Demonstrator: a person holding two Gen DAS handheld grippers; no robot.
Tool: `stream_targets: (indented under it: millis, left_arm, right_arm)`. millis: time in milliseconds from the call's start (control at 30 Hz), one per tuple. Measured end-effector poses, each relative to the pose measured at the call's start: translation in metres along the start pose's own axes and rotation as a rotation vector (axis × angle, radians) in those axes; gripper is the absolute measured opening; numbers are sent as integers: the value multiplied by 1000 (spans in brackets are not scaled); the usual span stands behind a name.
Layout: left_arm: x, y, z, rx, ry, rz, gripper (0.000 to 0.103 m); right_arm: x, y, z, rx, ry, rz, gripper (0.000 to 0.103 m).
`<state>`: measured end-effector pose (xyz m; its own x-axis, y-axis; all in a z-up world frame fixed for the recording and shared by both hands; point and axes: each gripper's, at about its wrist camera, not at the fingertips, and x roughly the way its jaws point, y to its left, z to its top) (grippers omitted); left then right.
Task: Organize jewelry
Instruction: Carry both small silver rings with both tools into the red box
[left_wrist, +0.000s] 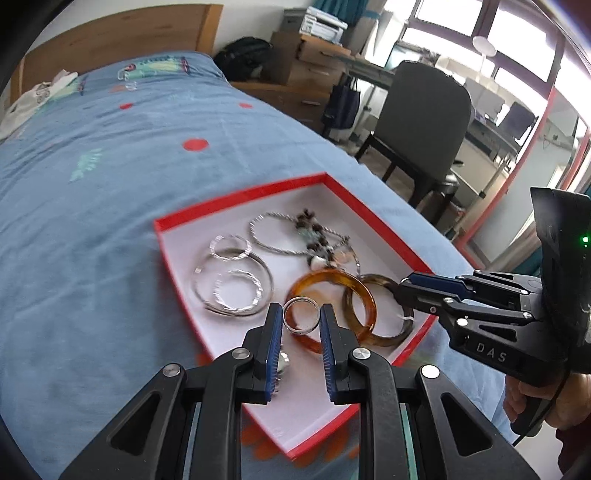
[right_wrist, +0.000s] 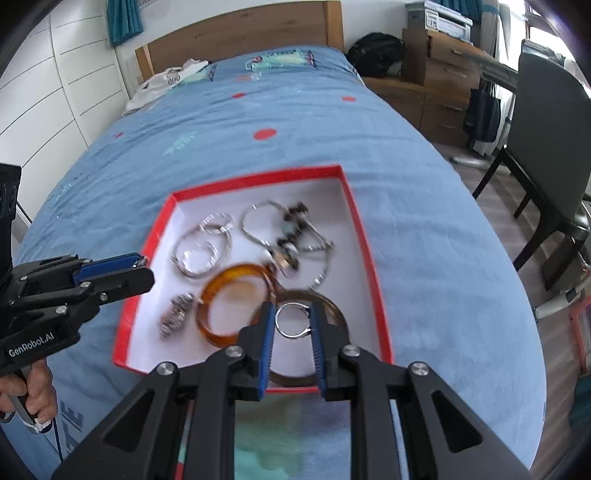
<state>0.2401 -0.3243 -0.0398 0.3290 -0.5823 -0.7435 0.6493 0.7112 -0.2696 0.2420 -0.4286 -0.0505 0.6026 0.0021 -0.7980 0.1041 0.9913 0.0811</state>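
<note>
A red box (left_wrist: 236, 194) with a white inside lies on the bed and also shows in the right wrist view (right_wrist: 255, 179). It holds silver bangles (left_wrist: 232, 284), a twisted silver hoop with beads (left_wrist: 295, 236), an amber bangle (left_wrist: 328, 280) and a darker brown bangle (left_wrist: 384, 336). My left gripper (left_wrist: 301, 319) is shut on a silver ring (left_wrist: 301, 317) above the box. My right gripper (right_wrist: 293, 321) is shut on another silver ring (right_wrist: 293, 321) over the brown bangle (right_wrist: 332, 299). A silver watch-like piece (right_wrist: 177, 314) lies at the box's left.
The blue patterned bed cover (left_wrist: 110, 184) surrounds the box. A dark chair (left_wrist: 424, 122) and a desk stand to the right of the bed, with cardboard boxes (left_wrist: 314, 55) and a black bag (left_wrist: 243, 55) behind. A wooden headboard (right_wrist: 240, 33) is at the far end.
</note>
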Motion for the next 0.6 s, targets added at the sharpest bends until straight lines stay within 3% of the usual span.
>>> stream_targets:
  millis: [367,600]
  left_arm:
    - [31,-2,-14,8,69,47,20]
    - [28,-3,-17,14,74,57,20]
  right_arm:
    - [19,-11,-7,-22,36,35,19]
    - [22,-12,-5,-40,52,31,19]
